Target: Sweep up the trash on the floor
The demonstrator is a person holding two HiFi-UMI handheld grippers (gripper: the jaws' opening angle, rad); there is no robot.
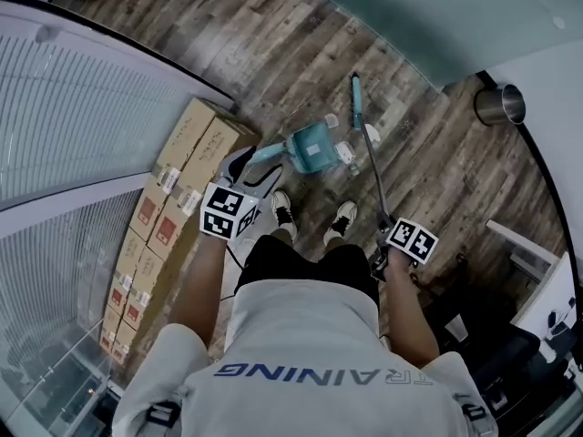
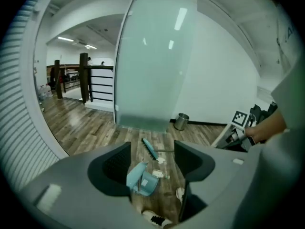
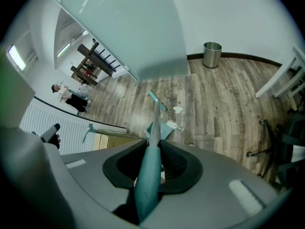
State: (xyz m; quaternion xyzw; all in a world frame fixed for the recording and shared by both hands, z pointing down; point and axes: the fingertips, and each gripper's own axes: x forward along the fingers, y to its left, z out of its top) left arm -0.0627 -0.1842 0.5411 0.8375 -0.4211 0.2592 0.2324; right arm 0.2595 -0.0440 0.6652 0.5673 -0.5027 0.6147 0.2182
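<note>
The left gripper (image 2: 152,159) has its jaws standing apart, and neither pad presses on anything. Through the gap, the teal plastic dustpan (image 2: 143,180) sits on the wood-plank floor (image 1: 273,44), its upright handle rising toward the left jaw. The right gripper (image 3: 153,157) is clamped on the teal grip of the long-handled broom (image 3: 147,180). The broom's thin metal shaft slants away to a teal brush head (image 1: 356,98) resting on the far floor.

The white crumpled paper scraps (image 1: 346,153) lie on the floor just right of the dustpan's mouth, with another by the shaft nearer the brush head. The person's black-and-white shoes (image 1: 282,211) stand just near of the dustpan. A row of brown cardboard boxes (image 1: 173,189) lines the left side along a ribbed white wall. At the far right a round metal bin (image 1: 499,105) stands against the wall, well apart from the trash.
</note>
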